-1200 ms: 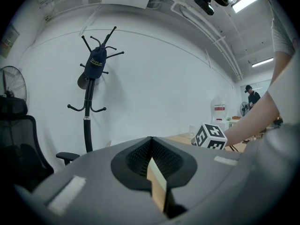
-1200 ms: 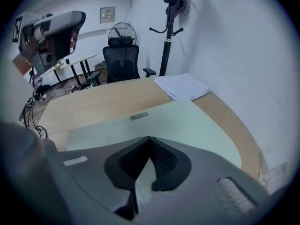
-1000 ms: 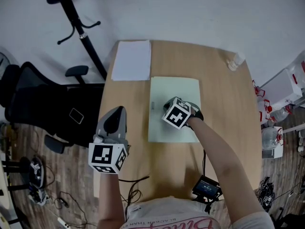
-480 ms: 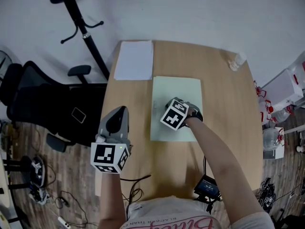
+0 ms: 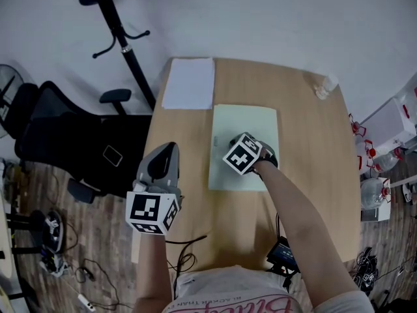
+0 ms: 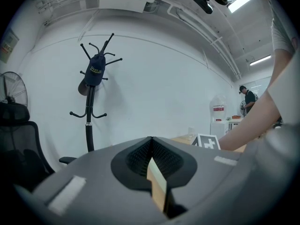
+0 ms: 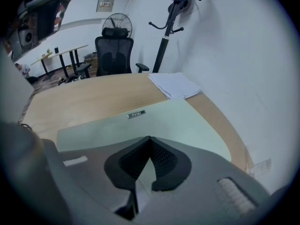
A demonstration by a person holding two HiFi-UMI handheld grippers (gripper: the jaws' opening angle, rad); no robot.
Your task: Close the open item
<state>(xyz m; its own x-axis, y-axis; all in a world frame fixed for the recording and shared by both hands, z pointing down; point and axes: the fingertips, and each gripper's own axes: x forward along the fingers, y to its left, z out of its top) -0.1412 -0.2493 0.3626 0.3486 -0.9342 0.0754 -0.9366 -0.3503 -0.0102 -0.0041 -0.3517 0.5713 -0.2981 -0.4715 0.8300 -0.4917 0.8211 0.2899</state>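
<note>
1. Little has changed over the last second. The right gripper (image 5: 238, 150) has stayed over the near half of the pale green folder (image 5: 244, 119); only its marker cube has twisted a touch. The left gripper (image 5: 158, 168) has held its place at 8 o'clock, over the edge of the surface (image 5: 313, 149).
2. The folder's cover was flat a second ago and is flat now, with no raised flap visible. Judgement: the closing looks done, or nearly so. At most a last press-down remains.
3. Right jaws: tips together, nothing between them, and the green cover directly beneath. Whether they touch the cover I cannot tell.
4. Left jaws: shut, empty, pointing out towards the coat stand (image 6: 93, 78).
5. The folder sits mid-surface, square to the edges. Its cover is plain matte pale green and uncreased, with a small metal tag (image 5: 214, 140) on the 9 o'clock edge. The right jaws point towards that tag.
6. A white paper stack (image 5: 189, 83) lies at 11 o'clock from the folder, close to it but apart.
</note>
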